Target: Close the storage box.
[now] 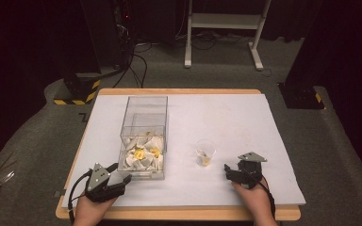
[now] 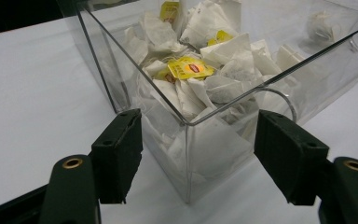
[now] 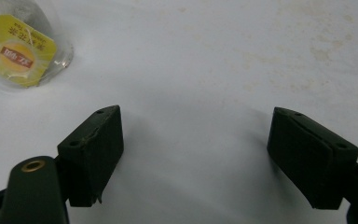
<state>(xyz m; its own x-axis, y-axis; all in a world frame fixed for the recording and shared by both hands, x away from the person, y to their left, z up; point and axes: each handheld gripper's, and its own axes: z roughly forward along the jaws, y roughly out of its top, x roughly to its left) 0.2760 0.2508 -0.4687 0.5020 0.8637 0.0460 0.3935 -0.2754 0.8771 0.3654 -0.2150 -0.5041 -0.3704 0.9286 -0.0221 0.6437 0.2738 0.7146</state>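
With both tongs spread apart: left gripper [image 1: 122,180] facing teabag box [image 1: 143,136], right gripper [image 1: 232,172] beside cup [image 1: 205,152], ready to transfer.

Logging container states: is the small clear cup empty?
Not empty. The cup stands upright with a yellow-tagged tea bag inside.

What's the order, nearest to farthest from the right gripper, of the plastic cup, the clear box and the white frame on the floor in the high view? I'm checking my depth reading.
From the right gripper:
1. Plastic cup, just ahead to its left.
2. Clear box, farther left, holding tea bags.
3. White frame, on the floor beyond the table.
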